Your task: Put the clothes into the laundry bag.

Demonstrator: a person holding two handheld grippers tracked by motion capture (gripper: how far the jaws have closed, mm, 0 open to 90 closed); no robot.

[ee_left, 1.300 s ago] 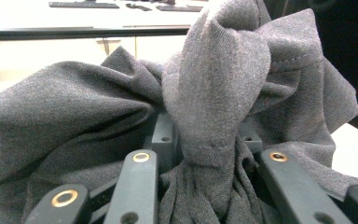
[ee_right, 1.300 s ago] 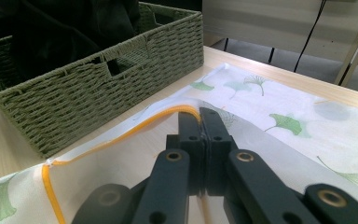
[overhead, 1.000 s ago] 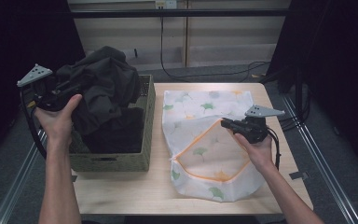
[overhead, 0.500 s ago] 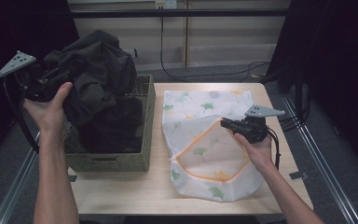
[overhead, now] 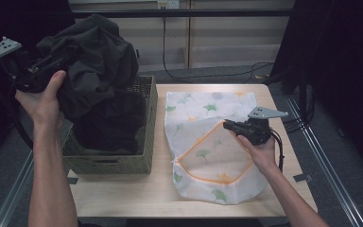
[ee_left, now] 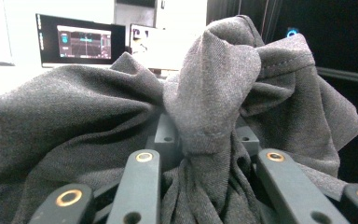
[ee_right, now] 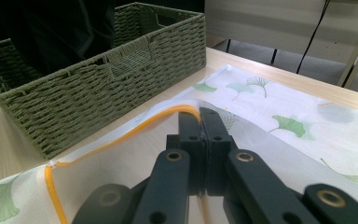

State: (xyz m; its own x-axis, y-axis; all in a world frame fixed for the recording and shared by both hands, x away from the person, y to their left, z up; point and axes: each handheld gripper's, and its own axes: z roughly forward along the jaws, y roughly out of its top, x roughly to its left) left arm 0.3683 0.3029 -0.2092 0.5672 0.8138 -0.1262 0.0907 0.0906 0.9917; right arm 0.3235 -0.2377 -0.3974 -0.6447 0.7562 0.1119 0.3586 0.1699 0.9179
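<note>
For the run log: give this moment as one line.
left gripper: shut on dark garment, above basket | right gripper: shut on laundry bag orange rim, on table

Light wooden table, green woven basket at left, leaf-print mesh bag beside it

A light wooden bench stands on a grey floor between metal rails, with pale panels and black cables behind, dark curtains at the sides, and a lit monitor against a white wall.
</note>
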